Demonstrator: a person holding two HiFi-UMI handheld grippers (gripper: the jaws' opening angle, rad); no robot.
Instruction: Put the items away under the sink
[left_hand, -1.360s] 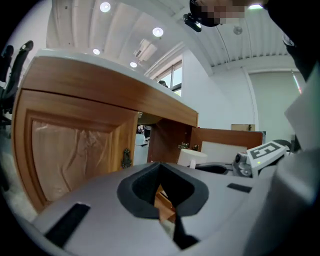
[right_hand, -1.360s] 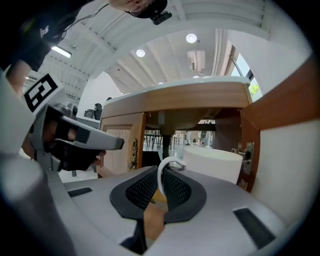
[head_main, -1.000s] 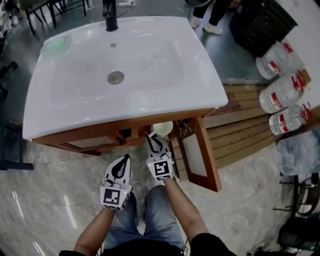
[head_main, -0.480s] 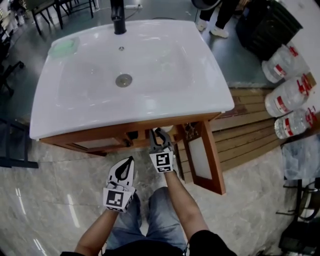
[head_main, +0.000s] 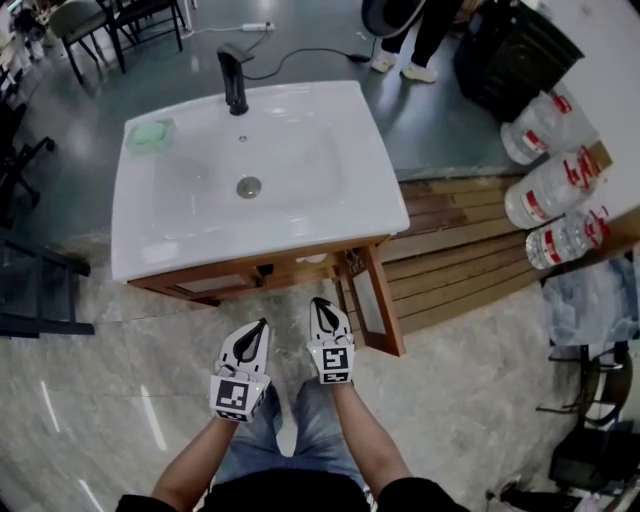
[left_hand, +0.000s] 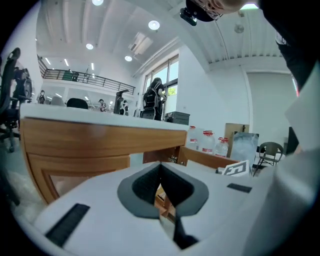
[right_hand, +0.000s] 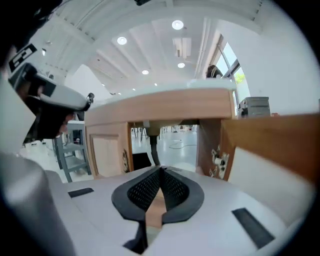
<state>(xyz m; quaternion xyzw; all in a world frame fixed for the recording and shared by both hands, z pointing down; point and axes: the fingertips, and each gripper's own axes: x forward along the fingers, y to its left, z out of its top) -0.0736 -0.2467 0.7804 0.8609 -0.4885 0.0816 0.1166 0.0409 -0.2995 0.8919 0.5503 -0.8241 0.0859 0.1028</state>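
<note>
We find both grippers standing before the cabinet (head_main: 230, 278), near it but touching nothing. The right gripper (head_main: 322, 306) has just been closing its jaws, which are now pressed together with nothing between them. The left gripper (head_main: 259, 328) is likewise closed at the tips and empty.

The only loose thing we can name is a green item (head_main: 150, 133). It rests on the rim of the sink (head_main: 350, 200) at 10 o'clock, beside the faucet (head_main: 233, 80) and well apart from both grippers. From the head view the sink hides the cabinet's interior. In the right gripper view we make out only the drain pipe (right_hand: 151, 142) in the opening.

The governing relation is that the opening lies at 12 o'clock from the right gripper, which is the nearer of the two. The cabinet door (head_main: 372, 300) stands swung out at that gripper's 1 o'clock, its long axis running toward us. We judge that the next move concerns either the door, which falls to the right gripper, or the green item, which lies nearer the left gripper.
</note>
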